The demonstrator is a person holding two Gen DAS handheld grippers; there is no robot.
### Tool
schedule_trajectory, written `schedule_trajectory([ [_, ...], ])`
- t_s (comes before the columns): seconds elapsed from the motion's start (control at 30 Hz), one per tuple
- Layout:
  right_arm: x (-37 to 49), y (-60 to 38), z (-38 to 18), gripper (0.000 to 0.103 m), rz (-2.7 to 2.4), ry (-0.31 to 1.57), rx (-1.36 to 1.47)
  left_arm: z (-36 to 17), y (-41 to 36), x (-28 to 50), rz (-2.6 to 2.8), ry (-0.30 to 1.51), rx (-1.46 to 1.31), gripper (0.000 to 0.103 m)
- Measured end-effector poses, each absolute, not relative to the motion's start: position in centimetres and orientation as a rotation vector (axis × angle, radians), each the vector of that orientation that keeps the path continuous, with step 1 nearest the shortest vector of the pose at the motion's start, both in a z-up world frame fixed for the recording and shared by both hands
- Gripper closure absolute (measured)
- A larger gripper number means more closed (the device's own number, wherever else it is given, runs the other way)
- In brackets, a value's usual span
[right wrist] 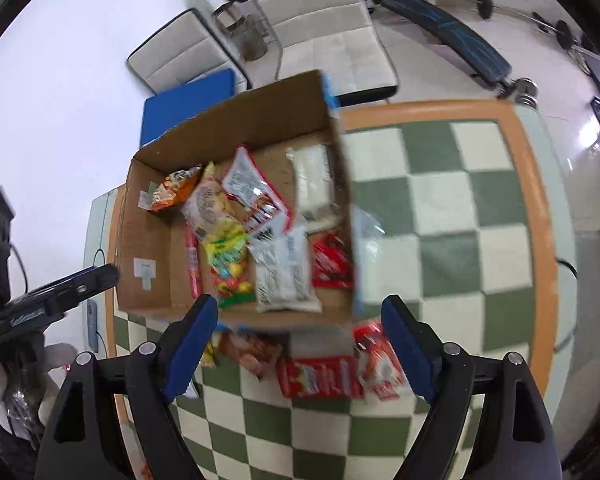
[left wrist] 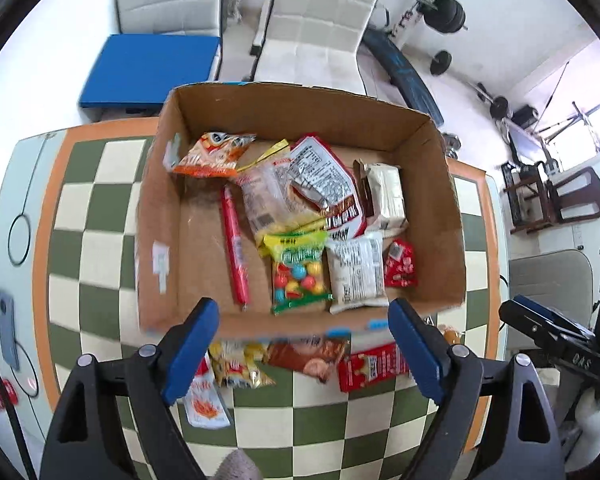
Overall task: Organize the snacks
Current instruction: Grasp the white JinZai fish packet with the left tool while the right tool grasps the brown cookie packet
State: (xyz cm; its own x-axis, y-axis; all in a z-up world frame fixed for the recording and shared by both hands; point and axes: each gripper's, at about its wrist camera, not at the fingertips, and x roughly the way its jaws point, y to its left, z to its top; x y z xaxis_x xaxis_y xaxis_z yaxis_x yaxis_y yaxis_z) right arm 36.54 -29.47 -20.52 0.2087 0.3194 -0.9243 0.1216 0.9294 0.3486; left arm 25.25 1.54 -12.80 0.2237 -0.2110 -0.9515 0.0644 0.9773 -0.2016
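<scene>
A cardboard box (left wrist: 440, 184) stands on the checkered table and holds several snacks, among them a red sausage stick (left wrist: 236, 252), a gumball bag (left wrist: 298, 272) and a white packet (left wrist: 356, 270). The box also shows in the right wrist view (right wrist: 140, 248). Loose snacks lie in front of the box: a red box (left wrist: 374, 366), a brown packet (left wrist: 312, 354) and a yellow bag (left wrist: 236, 364). My left gripper (left wrist: 304, 344) is open and empty above them. My right gripper (right wrist: 300, 340) is open and empty, above a red box (right wrist: 320, 376) and a red-white packet (right wrist: 380, 360).
White chairs (left wrist: 316, 20) and a blue cushion (left wrist: 148, 68) stand beyond the table. A phone (left wrist: 8, 328) with a cable lies at the table's left edge. Exercise gear (left wrist: 444, 12) fills the far right. The checkered tabletop (right wrist: 440, 220) extends right of the box.
</scene>
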Motion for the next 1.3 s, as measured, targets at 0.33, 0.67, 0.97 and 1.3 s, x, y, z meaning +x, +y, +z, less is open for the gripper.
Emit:
schedule_trajectory([
  [0.33,29.2,-33.2,-27.2,0.016,0.045,1.488,0.472,-21.7,8.4,16.5,0.102,1.472,-0.146,0.016],
  [0.67,29.0,-24.0,-31.6,0.017,0.235,1.524,0.22,-30.5,10.6,17.1,0.147,1.635,-0.16,0.017],
  [0.97,30.7,-12.7,-33.1,0.017,0.521,1.409,-0.249,-32.2,10.5,17.7,0.138,1.631,-0.098,0.045],
  [1.3,31.4,-9.4,-36.9,0.028,0.519,1.416,-0.331,-32.0,11.6,14.8,0.163,1.629,-0.12,0.054],
])
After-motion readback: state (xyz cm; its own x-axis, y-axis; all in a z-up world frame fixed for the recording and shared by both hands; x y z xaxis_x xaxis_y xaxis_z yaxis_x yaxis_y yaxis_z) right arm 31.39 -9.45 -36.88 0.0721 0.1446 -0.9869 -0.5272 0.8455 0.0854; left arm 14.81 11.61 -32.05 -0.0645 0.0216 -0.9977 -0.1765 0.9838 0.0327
